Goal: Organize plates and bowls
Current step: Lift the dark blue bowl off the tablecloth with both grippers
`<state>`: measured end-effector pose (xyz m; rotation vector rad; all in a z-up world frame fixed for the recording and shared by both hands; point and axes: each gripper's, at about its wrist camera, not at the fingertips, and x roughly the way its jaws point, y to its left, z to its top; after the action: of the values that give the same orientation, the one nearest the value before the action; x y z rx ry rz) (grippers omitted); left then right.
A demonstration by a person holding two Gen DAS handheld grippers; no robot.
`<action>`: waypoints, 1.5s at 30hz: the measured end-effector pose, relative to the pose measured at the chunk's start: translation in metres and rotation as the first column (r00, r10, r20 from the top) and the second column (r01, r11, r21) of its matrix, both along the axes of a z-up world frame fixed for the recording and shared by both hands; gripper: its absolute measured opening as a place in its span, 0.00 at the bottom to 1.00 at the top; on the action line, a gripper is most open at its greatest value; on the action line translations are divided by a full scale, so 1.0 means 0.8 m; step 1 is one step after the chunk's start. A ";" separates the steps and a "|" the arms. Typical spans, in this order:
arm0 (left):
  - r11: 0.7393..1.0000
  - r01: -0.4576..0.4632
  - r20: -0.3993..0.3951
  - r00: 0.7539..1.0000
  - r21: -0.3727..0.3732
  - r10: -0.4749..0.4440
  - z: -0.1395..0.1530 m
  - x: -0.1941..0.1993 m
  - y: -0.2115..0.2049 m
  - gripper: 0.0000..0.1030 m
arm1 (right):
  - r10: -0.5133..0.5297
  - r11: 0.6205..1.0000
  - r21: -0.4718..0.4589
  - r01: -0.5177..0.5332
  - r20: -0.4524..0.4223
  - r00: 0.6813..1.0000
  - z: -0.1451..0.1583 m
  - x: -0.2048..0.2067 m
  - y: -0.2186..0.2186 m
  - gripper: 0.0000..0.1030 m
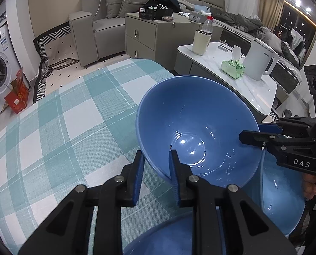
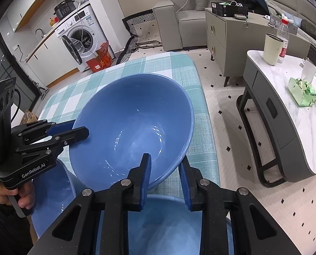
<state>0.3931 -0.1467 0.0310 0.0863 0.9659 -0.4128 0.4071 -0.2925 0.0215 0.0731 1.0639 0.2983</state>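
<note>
Both grippers clamp one big blue bowl [image 1: 198, 127]: the left gripper [image 1: 157, 178] bites the rim nearest its own camera, one blue-padded finger inside the bowl and one outside, while the right gripper [image 2: 165, 182] pinches the rim on the opposite side in the same way. That bowl sits tilted, its mouth turned up and toward the cameras, above a table covered with a teal and white checked cloth [image 1: 68, 114]. Under it and nearer the person lie more blue dishes: a paler bowl [image 1: 283, 201] beneath the right gripper's body and a darker blue one [image 1: 168, 238] at the bottom edge of the left wrist view; how these two rest against each other I cannot tell. Beyond the cloth stands a low marble-topped table [image 2: 306, 140] well apart from the bowls, bearing a cream tumbler [image 2: 272, 48], a clear bottle with a red cap [image 2: 284, 38] just beside it, and a green tissue pack [image 2: 303, 93]. Fingers [image 2: 25, 199] of the person's left hand curl round the left gripper's handle.
</note>
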 end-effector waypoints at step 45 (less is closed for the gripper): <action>0.999 -0.023 0.156 0.987 -0.036 0.028 0.077 -0.055 0.009 0.21 | 0.015 1.000 -0.016 -0.012 0.198 0.980 0.089 -0.061 0.004 0.25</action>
<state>0.3491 -0.1396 0.0929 0.0741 0.8044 -0.3930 0.3582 -0.2893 0.0923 0.0226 0.8687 0.3039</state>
